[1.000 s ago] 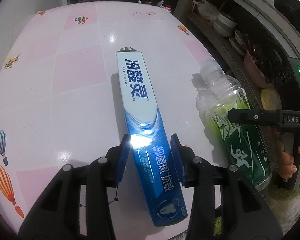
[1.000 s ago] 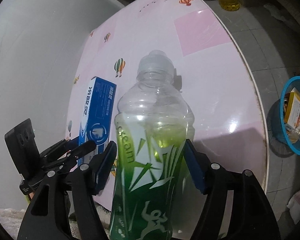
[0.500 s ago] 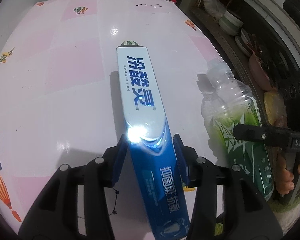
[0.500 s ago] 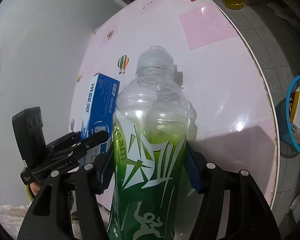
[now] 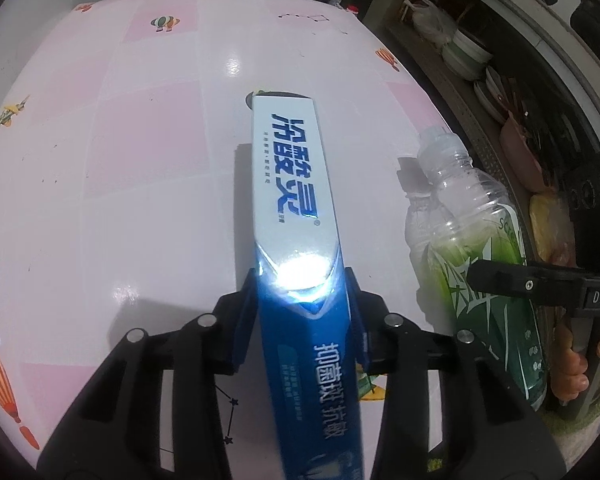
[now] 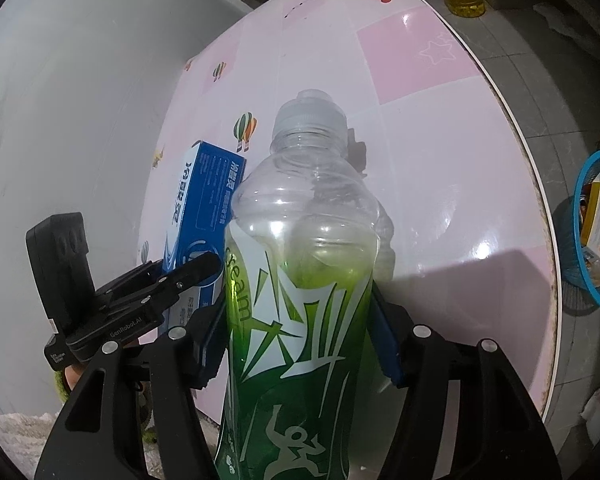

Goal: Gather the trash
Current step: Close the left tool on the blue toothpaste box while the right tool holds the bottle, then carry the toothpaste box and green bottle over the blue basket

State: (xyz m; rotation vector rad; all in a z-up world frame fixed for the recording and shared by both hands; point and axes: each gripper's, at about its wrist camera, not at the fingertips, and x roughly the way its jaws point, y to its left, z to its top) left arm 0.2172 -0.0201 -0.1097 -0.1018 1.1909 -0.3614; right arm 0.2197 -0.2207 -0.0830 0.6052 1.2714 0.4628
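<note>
Left gripper (image 5: 300, 316): fingers closing on long blue-and-white toothpaste box (image 5: 296, 208) printed with Chinese characters, pads against its sides. Right gripper (image 6: 296, 332): fingers clamped on clear plastic bottle (image 6: 304, 264), green label reading "cream". Pink-and-white checked table (image 5: 100, 200) beyond both fingertips. Blue mesh bin (image 6: 598, 240) on floor, right of right fingers.

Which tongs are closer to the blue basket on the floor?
Right. The right tongs, around the green bottle, are on the side of the table where the blue basket stands. The left tongs, closing on the toothpaste box, are farther away.
</note>
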